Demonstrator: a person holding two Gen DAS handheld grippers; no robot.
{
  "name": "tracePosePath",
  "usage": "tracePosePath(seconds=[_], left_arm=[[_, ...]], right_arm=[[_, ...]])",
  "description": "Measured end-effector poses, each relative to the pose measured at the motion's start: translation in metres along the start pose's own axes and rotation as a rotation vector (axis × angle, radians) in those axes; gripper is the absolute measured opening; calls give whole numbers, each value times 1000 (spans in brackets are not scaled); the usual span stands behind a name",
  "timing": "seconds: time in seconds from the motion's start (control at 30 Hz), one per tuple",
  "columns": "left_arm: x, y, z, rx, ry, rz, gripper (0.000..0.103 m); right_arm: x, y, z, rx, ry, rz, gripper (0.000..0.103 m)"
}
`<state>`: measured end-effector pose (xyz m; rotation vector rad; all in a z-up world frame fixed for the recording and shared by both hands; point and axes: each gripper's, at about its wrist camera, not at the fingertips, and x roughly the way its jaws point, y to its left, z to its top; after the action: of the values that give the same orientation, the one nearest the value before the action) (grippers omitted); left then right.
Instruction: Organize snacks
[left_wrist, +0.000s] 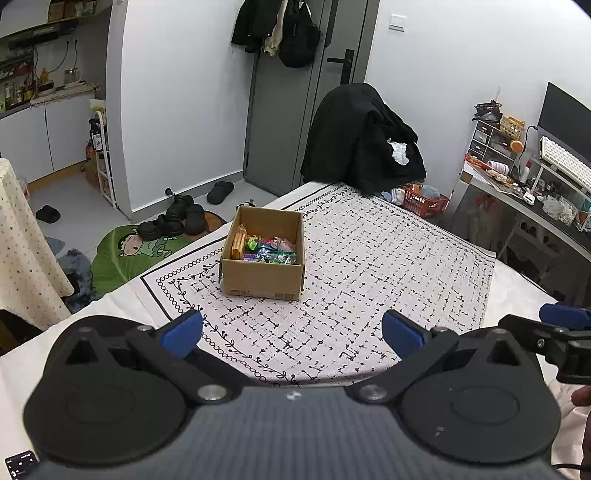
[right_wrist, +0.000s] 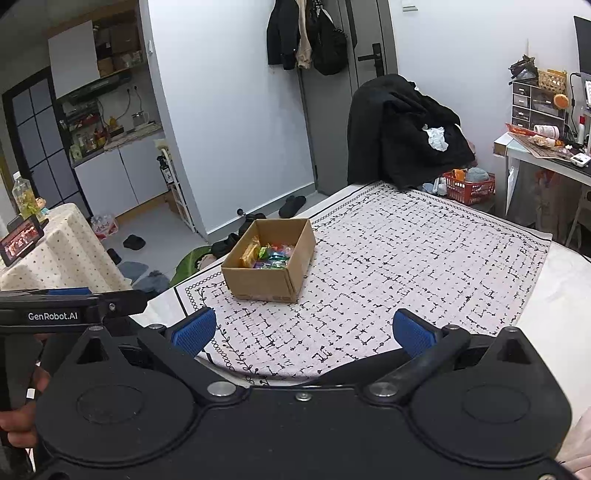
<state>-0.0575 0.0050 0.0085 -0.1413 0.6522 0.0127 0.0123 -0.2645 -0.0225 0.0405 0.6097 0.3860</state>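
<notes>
The cloth (left_wrist: 369, 258) lay bare except for the box (left_wrist: 264, 275), which sat well ahead of you, slightly left of centre. You held the left gripper (left_wrist: 291, 332) and right gripper (right_wrist: 304, 330) spread wide and empty, neither clearly nearer. The snacks (left_wrist: 264, 249) lay inside the box

Both tongs are the same build: matte black plastic, two big round discs at the base, silver pivot screws, and blue ribbed pads on the fingers. Left tongs (left_wrist: 291, 332) have a grey textured body; right tongs (right_wrist: 304, 332) are all black. White "GenRobot.AI" lettering runs along the left one's side.
</notes>
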Motion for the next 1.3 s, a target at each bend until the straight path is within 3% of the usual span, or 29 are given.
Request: tracePosePath(seconds=[1.3], left_arm=[[-14, -2, 1, 7, -20, -19, 103]], right_arm=[[-2, 1, -3, 9, -10, -12, 103]])
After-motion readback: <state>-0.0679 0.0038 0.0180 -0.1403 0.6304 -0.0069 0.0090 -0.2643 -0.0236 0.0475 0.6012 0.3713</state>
